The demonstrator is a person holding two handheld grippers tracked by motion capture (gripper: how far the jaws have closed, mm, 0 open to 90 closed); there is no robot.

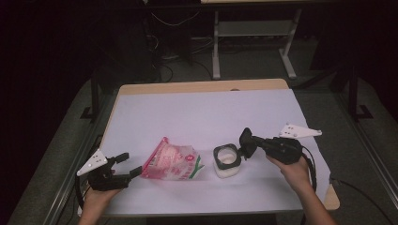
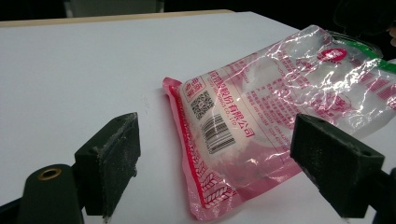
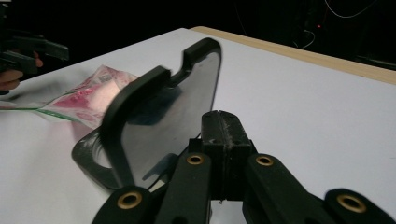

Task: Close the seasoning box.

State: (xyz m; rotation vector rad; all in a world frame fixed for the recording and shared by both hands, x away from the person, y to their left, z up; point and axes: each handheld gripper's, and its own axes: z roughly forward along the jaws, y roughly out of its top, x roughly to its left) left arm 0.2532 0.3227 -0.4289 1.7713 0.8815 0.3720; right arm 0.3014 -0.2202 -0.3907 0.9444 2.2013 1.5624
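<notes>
Jar lid point(image 3: 159, 121) in R hand-held gripper point(image 3: 224, 135)

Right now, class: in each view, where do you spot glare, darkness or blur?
High view: dark surroundings, lit table. Left gripper view: white glare streaks on the crinkled bag. Right gripper view: sheen on the black lid, right gripper edges slightly soft.

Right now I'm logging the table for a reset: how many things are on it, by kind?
Bag: 1
Container: 1
Lid, flipped up in the right hand-held gripper: 1
Total: 3
</notes>
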